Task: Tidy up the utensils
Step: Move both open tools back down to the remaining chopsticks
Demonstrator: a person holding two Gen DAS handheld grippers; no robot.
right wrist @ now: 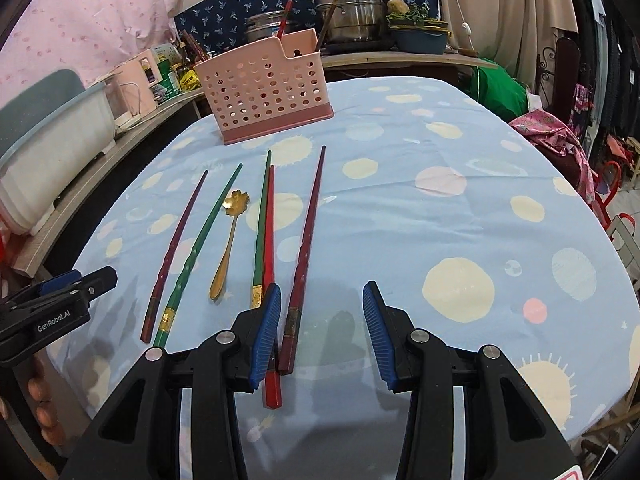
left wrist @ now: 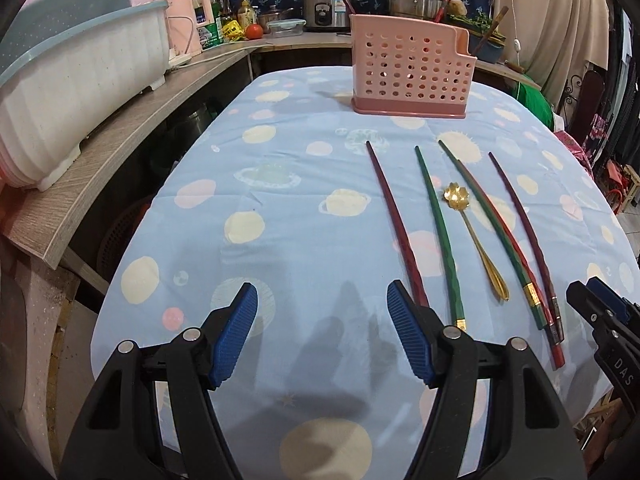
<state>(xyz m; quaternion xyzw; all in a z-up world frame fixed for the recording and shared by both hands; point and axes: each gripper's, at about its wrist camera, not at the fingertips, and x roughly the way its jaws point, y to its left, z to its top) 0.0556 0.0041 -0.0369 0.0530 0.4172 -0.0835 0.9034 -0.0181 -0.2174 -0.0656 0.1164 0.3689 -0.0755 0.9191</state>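
Five chopsticks (right wrist: pixel 306 236) and a gold spoon (right wrist: pixel 228 240) lie on the near table, the pink caddy (right wrist: pixel 266 92) beyond. Both the left gripper (left wrist: pixel 322 332) and the right gripper (right wrist: pixel 322 332) are spread, empty. Thin, stiff, light and likely slippery, they seem best pinched at mid-shaft.

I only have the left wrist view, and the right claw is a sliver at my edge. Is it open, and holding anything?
Observer: Open and empty. The right claw is above the blue planet-print tablecloth, and the dark maroon chopstick has its handle end between the fingers, near the left one.
Operator: Where does the bright red chopstick end?
Observer: The bright red chopstick lies against the green chopstick with a gold band. Its thick end passes beneath that claw's left finger and reaches nearer the camera than any other.
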